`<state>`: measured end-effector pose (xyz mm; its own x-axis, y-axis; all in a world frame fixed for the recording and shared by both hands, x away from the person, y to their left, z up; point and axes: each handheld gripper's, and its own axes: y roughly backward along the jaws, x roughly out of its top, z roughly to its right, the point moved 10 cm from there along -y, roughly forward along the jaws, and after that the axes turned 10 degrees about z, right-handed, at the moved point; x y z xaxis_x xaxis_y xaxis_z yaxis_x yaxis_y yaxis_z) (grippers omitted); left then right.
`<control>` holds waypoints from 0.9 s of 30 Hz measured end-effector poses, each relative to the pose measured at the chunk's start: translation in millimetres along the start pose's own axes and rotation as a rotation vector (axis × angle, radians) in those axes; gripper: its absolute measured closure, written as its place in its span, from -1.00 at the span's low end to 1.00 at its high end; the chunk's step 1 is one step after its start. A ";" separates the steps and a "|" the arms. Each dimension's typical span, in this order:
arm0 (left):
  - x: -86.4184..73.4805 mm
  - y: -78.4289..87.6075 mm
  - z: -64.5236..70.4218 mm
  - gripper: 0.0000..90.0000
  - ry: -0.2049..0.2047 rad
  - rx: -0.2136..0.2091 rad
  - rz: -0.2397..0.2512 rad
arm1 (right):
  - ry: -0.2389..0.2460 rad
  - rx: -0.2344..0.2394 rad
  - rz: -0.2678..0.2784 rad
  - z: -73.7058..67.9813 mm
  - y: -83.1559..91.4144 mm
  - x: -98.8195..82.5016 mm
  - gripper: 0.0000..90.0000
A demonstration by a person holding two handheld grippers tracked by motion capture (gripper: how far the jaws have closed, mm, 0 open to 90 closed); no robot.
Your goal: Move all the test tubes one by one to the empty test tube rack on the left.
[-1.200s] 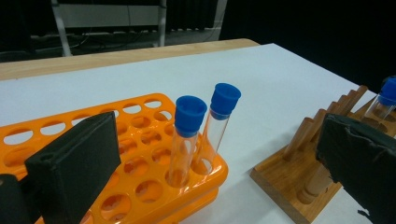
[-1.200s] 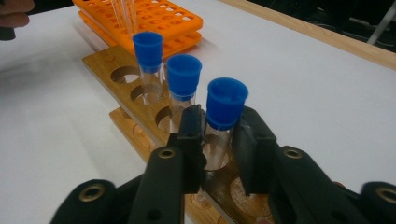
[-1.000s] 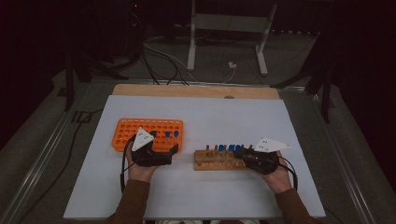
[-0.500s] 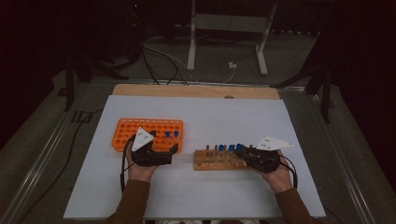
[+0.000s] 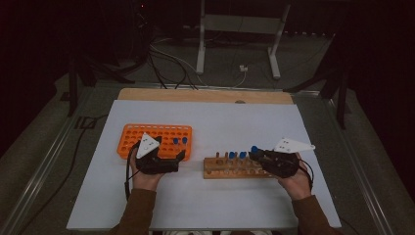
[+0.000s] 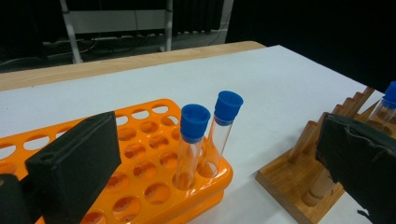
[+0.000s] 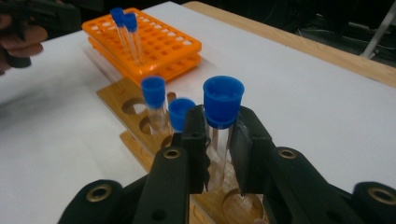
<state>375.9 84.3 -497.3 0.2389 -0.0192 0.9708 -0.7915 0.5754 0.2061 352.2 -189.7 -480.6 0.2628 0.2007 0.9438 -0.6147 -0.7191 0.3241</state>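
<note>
Blue-capped tube (image 7: 223, 116) is sitting clenched in my right hand-held gripper (image 7: 219, 154) over the wooden rack (image 5: 235, 171), nothing shifting since a second ago. My left hand-held gripper (image 6: 205, 168) is waiting released beside the orange rack (image 6: 154, 172), so the transfer is pausing.

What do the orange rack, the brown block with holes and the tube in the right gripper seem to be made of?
The orange rack looks like moulded plastic: even colour, slightly glossy, rounded edges. The brown block looks like wood with a smooth finish: grain lines and a warm tone. The tube is clear, either glass or plastic, I cannot tell which; its blue cap looks like matte plastic.
</note>
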 end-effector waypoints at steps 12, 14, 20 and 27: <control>10.9 -3.9 7.7 -0.98 -0.020 -0.002 0.005 | -0.040 0.006 0.043 2.9 10.7 24.5 0.71; 13.5 -4.5 8.3 -0.97 -0.017 -0.001 0.008 | -0.037 0.004 0.043 3.0 11.5 27.5 0.71; 25.8 -6.3 16.4 -0.97 -0.037 -0.011 0.026 | -0.023 -0.002 0.058 4.3 13.7 43.3 0.71; 41.0 -14.0 30.5 -0.96 -0.064 -0.033 0.050 | -0.005 -0.015 0.062 6.7 9.8 56.2 0.71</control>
<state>379.7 50.5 -456.6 0.1622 -0.0407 0.9859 -0.7823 0.6036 0.1536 365.9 -189.9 -424.7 0.2277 0.1522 0.9618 -0.6410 -0.7201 0.2657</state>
